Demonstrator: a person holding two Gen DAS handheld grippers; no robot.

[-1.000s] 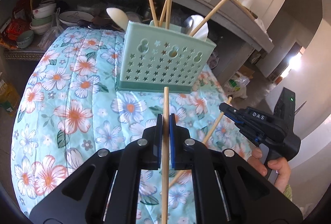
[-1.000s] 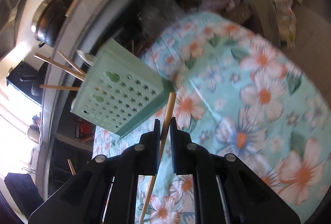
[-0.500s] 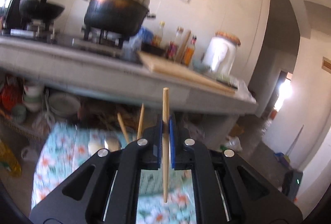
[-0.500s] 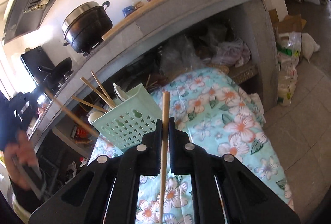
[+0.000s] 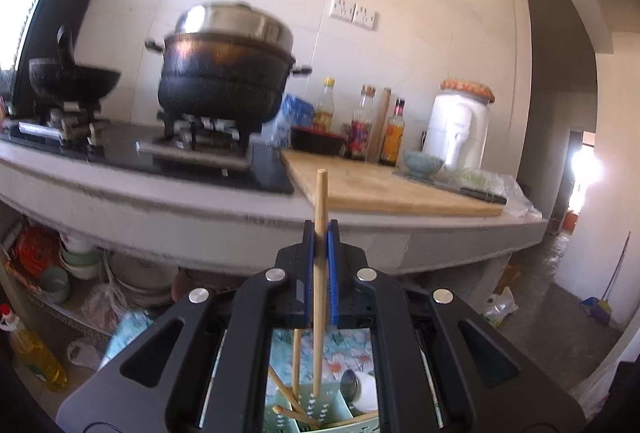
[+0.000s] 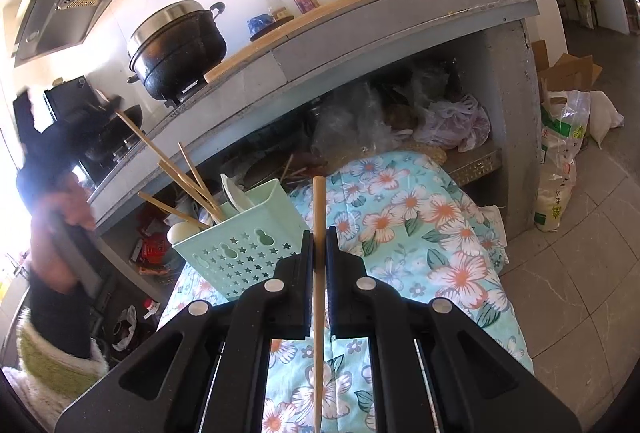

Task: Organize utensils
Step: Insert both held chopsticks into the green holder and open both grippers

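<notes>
My left gripper is shut on a wooden chopstick held upright. Its lower end hangs just over the green utensil holder, seen below between my fingers with other chopsticks and a spoon in it. My right gripper is shut on another wooden chopstick, held upright over the floral cloth, to the right of the green holder. In the right wrist view the left gripper's chopstick slants down into the holder from the upper left.
A floral cloth covers the low table. Behind it a concrete counter carries a stove, a black pot, bottles and a cutting board. Bowls and bags fill the shelf below. The person's arm is at the left.
My left gripper has risen and tilted up, carrying its chopstick above the holder. My right gripper has lifted its chopstick off the cloth and turned it upright.
</notes>
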